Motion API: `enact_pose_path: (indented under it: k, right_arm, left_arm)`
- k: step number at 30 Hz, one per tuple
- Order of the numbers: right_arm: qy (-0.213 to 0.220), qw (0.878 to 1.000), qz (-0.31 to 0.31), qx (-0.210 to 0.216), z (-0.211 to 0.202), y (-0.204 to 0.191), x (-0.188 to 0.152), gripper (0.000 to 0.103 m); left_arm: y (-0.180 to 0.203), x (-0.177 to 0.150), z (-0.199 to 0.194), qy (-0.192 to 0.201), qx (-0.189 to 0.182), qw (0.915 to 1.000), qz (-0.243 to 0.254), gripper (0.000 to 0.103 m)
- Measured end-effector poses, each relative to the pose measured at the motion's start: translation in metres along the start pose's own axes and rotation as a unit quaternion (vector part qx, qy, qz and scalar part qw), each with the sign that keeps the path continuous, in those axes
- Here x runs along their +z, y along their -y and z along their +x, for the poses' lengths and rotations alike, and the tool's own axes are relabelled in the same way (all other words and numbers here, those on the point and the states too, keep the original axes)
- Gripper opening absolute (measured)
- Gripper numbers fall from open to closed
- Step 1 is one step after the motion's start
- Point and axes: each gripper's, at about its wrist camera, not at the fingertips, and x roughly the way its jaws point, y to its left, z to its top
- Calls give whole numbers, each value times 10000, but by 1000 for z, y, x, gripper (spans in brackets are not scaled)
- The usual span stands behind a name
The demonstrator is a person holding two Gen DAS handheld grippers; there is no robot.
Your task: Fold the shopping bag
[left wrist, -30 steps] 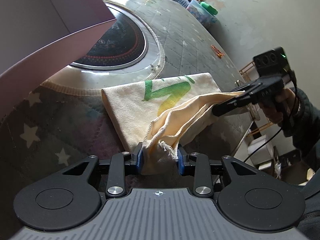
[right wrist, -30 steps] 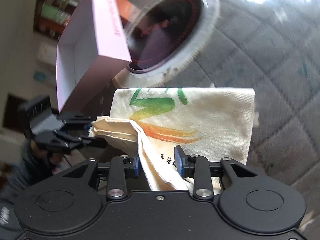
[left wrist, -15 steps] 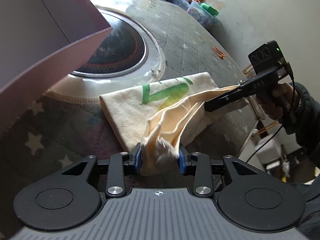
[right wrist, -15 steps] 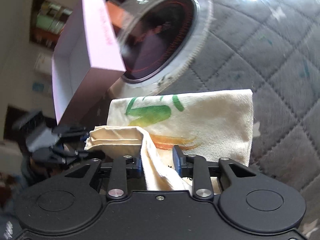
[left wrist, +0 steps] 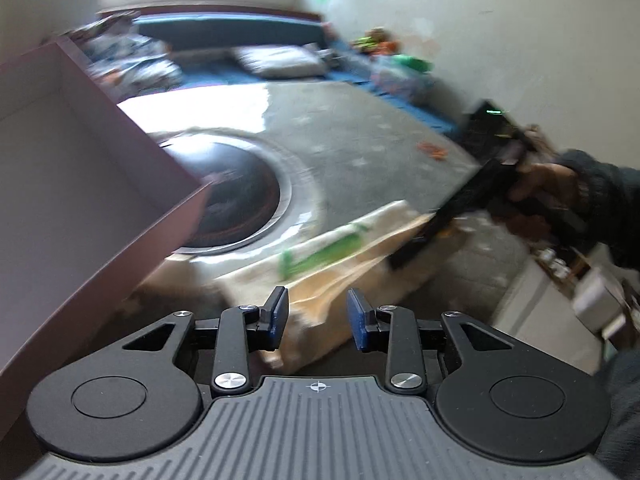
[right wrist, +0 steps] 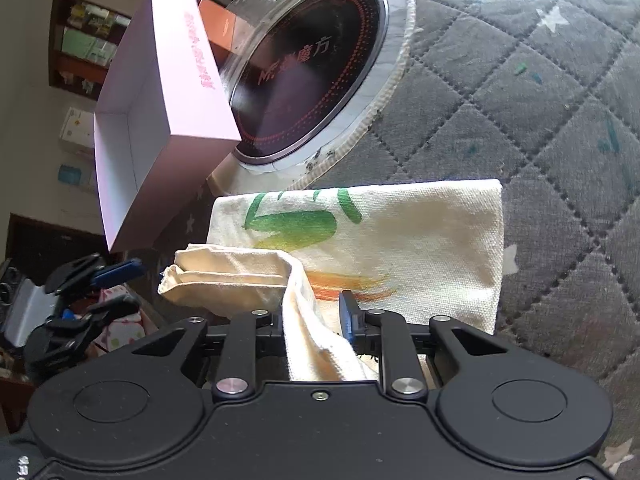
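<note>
While my right gripper (right wrist: 312, 316) clamps the shopping bag's (right wrist: 420, 240) handle at lower centre, my left gripper (left wrist: 318, 314) hangs apart.

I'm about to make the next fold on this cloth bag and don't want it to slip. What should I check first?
1. Right gripper clamped on the bag: ok, cloth runs between its jaws.
2. Left gripper open and off the cloth: ok, jaws apart, clear of the bag in the right wrist view.
3. Handles tucked flat: not ok, they lie bunched at the bag's near left edge.
4. Bag body flat on the quilt: ok.
5. Pink box clear of the bag: cannot tell, its corner sits close to the bag's far left corner.
</note>
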Motion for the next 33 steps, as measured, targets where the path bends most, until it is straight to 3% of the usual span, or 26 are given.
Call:
enact_pose_path:
  k: [4,6,14,21,25,28,33]
  right_arm:
    - [17,10000,-10,1,2,0,0,24]
    - [26,10000,13,1,5,0,2,24]
    - [17,10000,-22,-16,4,0,2,24]
    - [3,9982,-504,-321,4,-15,2,24]
    - [78,9916,-1093,-691,0,-32,-1,29]
    - [242,9782,-1776,-1052,-9,-51,-12,30]
    - [334,9665,-2253,-1182,-27,-56,-26,32]
  left_arm:
    - [18,2,28,-202,-136,9981,564,27]
    - [16,3,41,-297,-104,9977,607,26]
    - [-2,3,78,-571,-25,9979,303,14]
    - [-16,6,96,-708,-176,9973,-59,11]
    - [-18,5,98,-722,-214,9970,-154,11]
    - [-17,3,98,-707,-204,9972,-119,11]
    - [-19,5,98,-746,-248,9968,-138,11]
